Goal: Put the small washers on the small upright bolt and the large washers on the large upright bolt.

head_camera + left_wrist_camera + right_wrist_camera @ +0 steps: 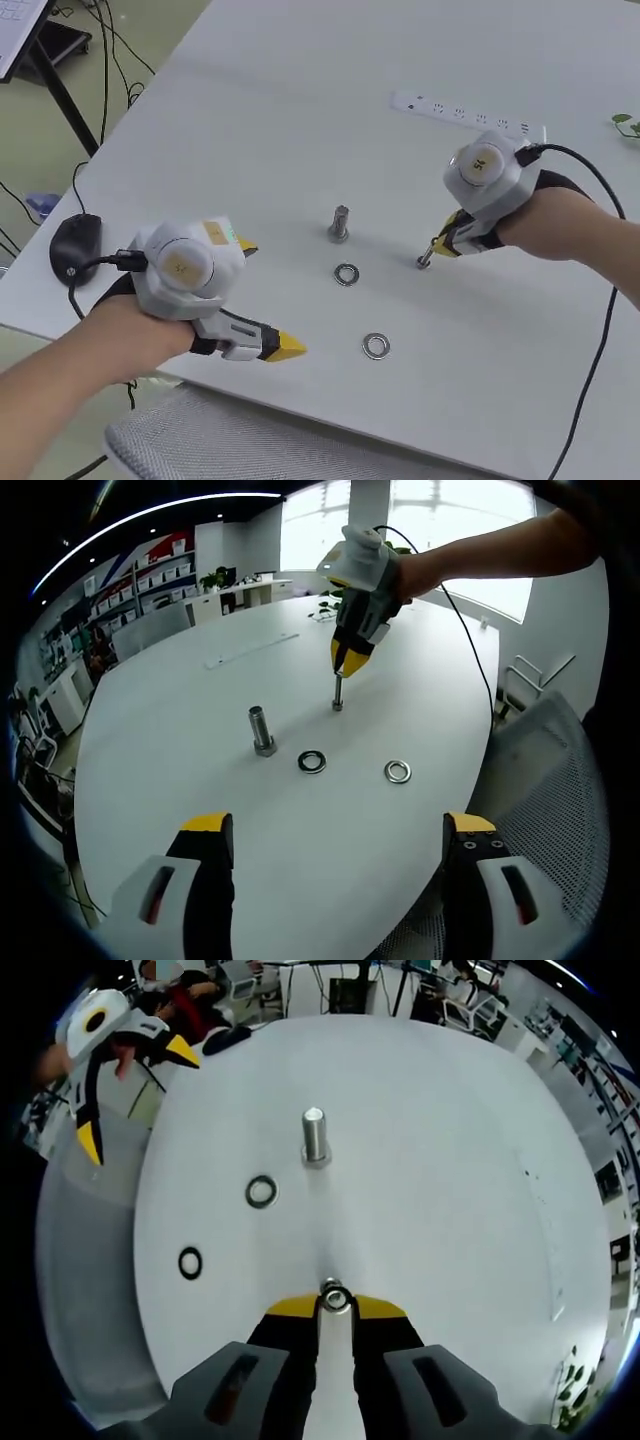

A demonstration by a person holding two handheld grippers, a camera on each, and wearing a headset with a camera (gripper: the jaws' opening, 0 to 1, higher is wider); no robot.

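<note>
The large upright bolt (340,223) (261,729) (315,1136) stands mid-table. To its right is the small upright bolt (424,262) (338,693). My right gripper (437,250) (347,665) (336,1306) is right over it, its jaws shut on a small washer (335,1297) at the bolt's top. Two loose washers lie flat on the white table (250,120): one (347,274) (312,762) (261,1191) just in front of the large bolt, the other (376,346) (398,771) (190,1262) nearer the front edge. My left gripper (268,296) (337,825) is wide open and holds nothing, left of the washers.
A white power strip (465,112) lies at the back of the table. A black mouse (75,247) sits at the left edge. A grey mesh chair (200,440) (560,780) is tucked under the near edge. Cables trail from both grippers.
</note>
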